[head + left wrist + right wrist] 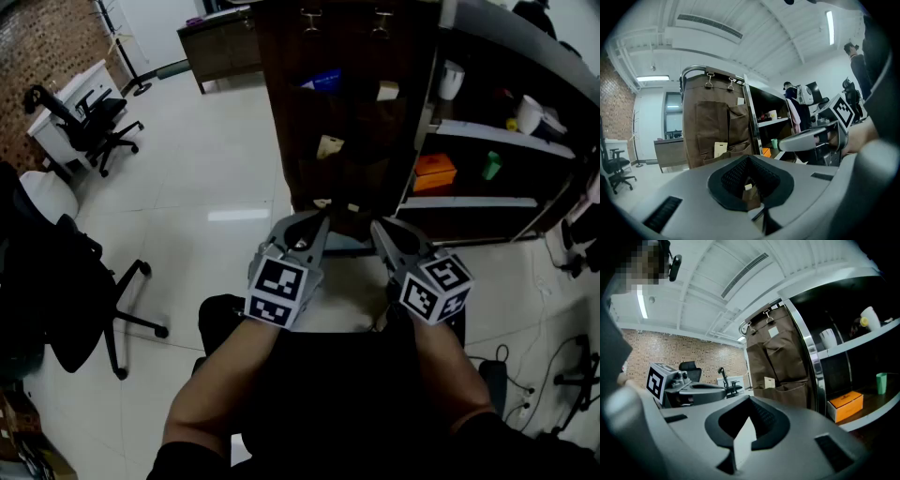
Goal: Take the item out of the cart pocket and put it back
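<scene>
A brown fabric organizer (347, 112) hangs by clips on the side of a dark cart, straight ahead of me. Its pockets hold a blue item (323, 82), a beige card (387, 90) and a lower beige card (329, 146). The lower card (720, 149) also shows in the left gripper view, and the same card (769, 382) in the right gripper view. My left gripper (322, 220) and right gripper (377, 228) are side by side, a short way in front of the organizer's lowest pockets. Both are shut and hold nothing.
Cart shelves at right carry an orange box (434, 172), a green cup (491, 166) and white cups (530, 113). Black office chairs (94, 122) stand at left, another chair (80, 281) close beside me. Cables (525, 375) lie on the floor at right.
</scene>
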Motion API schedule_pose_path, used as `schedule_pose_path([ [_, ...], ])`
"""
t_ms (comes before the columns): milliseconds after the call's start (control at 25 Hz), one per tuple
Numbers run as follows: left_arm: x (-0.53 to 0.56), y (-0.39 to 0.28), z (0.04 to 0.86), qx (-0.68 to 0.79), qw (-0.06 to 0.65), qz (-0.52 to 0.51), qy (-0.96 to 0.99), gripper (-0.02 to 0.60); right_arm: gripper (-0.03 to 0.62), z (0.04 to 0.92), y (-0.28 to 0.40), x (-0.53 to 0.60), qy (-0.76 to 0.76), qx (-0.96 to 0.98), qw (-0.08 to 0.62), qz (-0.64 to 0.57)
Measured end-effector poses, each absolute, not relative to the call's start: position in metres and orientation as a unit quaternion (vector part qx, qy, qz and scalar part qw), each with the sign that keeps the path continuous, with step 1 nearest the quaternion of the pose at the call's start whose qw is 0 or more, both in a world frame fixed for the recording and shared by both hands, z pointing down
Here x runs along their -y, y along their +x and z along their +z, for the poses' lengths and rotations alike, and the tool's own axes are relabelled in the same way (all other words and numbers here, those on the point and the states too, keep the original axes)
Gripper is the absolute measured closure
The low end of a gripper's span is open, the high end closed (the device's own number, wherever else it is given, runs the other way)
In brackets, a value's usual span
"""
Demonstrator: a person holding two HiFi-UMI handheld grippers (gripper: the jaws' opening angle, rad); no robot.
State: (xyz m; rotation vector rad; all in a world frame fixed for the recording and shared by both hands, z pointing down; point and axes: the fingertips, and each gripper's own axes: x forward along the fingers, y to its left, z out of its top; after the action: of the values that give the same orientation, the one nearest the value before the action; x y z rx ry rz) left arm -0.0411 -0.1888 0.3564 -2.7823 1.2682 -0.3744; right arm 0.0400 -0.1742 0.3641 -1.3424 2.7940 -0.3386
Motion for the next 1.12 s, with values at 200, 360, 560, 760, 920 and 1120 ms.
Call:
schedule_pose_path([
  [200,0.233,-0.042,0.372,-0.41,0.087,-0.212,-0.883,0.485,0.582,0.36,0.051,0.194,-0.431,-0.897,0.014,-0.101],
  [360,0.269,-0.037,0.424,-0.358,0.081,-0.318,-0.874,0.485,0.582,0.365,0.059,0.206,-0.434,-0.895,0.017,-0.106],
  [560,0.304,-0.032,0.473,-0.306,0.067,-0.388,-0.867,0.449,0.582,0.38,0.071,0.218,-0.441,-0.889,0.02,-0.123],
  [760,0.33,-0.029,0.503,-0.27,0.122,-0.442,-0.847,0.445,0.582,0.39,0.078,0.224,-0.448,-0.884,0.017,-0.131],
  [920,0.342,-0.026,0.53,-0.237,0.121,-0.474,-0.839,0.445,0.582,0.395,0.083,0.228,-0.454,-0.881,0.015,-0.134],
  [1120,0.345,-0.018,0.55,-0.208,0.117,-0.495,-0.836,0.445,0.582,0.403,0.089,0.231,-0.461,-0.876,0.011,-0.142],
])
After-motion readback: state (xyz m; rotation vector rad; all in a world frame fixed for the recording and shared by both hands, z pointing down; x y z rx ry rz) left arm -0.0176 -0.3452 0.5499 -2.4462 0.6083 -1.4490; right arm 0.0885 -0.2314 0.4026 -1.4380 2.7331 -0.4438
